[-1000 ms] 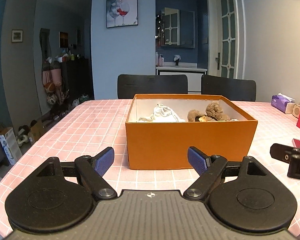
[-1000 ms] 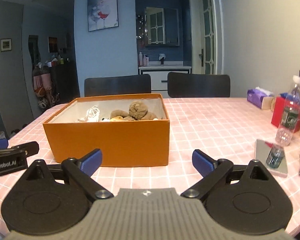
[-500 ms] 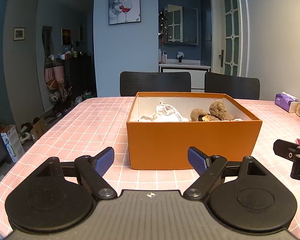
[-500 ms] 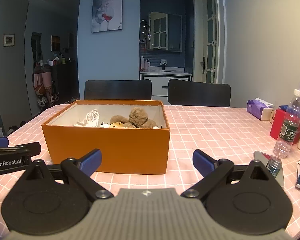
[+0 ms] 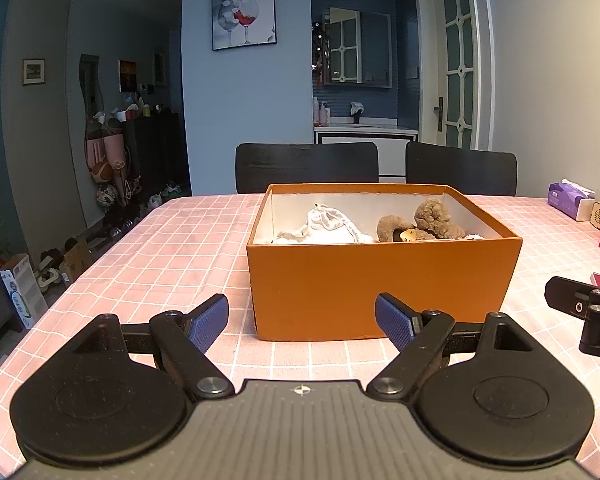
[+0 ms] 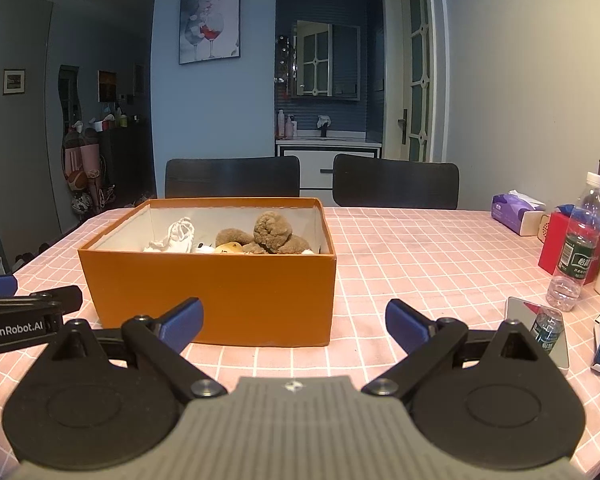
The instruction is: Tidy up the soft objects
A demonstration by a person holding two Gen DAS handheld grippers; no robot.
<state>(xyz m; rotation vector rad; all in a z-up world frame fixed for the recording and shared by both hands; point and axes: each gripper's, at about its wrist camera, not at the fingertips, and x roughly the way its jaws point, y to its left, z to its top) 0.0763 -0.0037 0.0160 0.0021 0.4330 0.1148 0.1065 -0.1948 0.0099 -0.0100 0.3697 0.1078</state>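
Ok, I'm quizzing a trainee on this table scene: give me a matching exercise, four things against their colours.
Things:
1. box
2. plush toy
3. cloth bundle
4. tissue pack

Colours:
a. white
b. purple
c. orange
d. brown

Pairs: 1-c, 2-d, 3-a, 4-b

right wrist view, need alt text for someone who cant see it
An open orange box sits on a pink checked table, holding a brown plush toy and a white cloth. The right hand-held gripper is open and empty in front of it. A water bottle and tissue box stand to the right.
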